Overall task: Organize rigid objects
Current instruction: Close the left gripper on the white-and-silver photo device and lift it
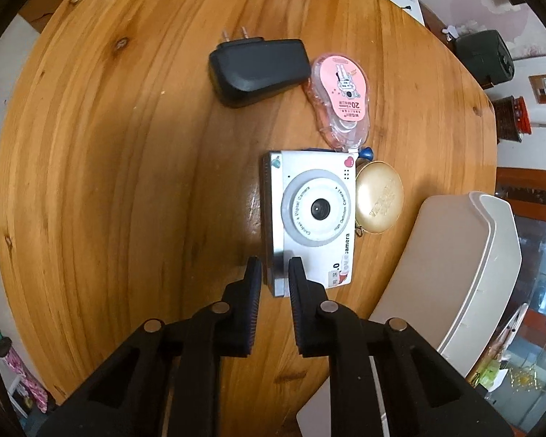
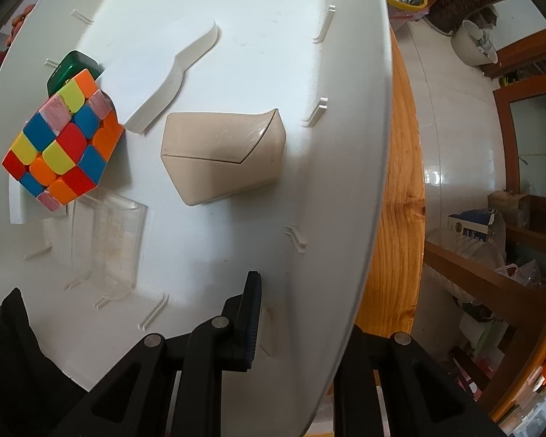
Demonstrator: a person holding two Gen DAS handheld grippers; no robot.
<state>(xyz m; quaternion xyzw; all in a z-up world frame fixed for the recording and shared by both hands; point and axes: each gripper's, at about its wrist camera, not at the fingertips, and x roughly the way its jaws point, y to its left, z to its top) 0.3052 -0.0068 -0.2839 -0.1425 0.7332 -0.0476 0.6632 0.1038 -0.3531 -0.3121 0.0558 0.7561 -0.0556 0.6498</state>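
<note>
- Already sorted, judging by the right wrist view: a colourful puzzle cube [image 2: 63, 136], a beige case [image 2: 224, 154], a clear box [image 2: 107, 240] and a green object [image 2: 74, 67] lie inside the white bin [image 2: 349, 182].
- Still waiting on the desk [image 1: 127, 145] in the left wrist view: a silver toy camera [image 1: 309, 218], a black adapter [image 1: 258, 69] above it, a pink tape dispenser [image 1: 340, 98] at upper right, and a gold tin [image 1: 380, 198] touching the camera's right side.
- The left gripper [image 1: 275, 271] has its fingers clamped on the camera's lower left corner, at frame centre; lifting it looks like the step in hand.
- The right gripper [image 2: 302, 327] straddles the bin's right rim at the frame bottom, fingers closed on that wall, apparently steadying it.
</note>
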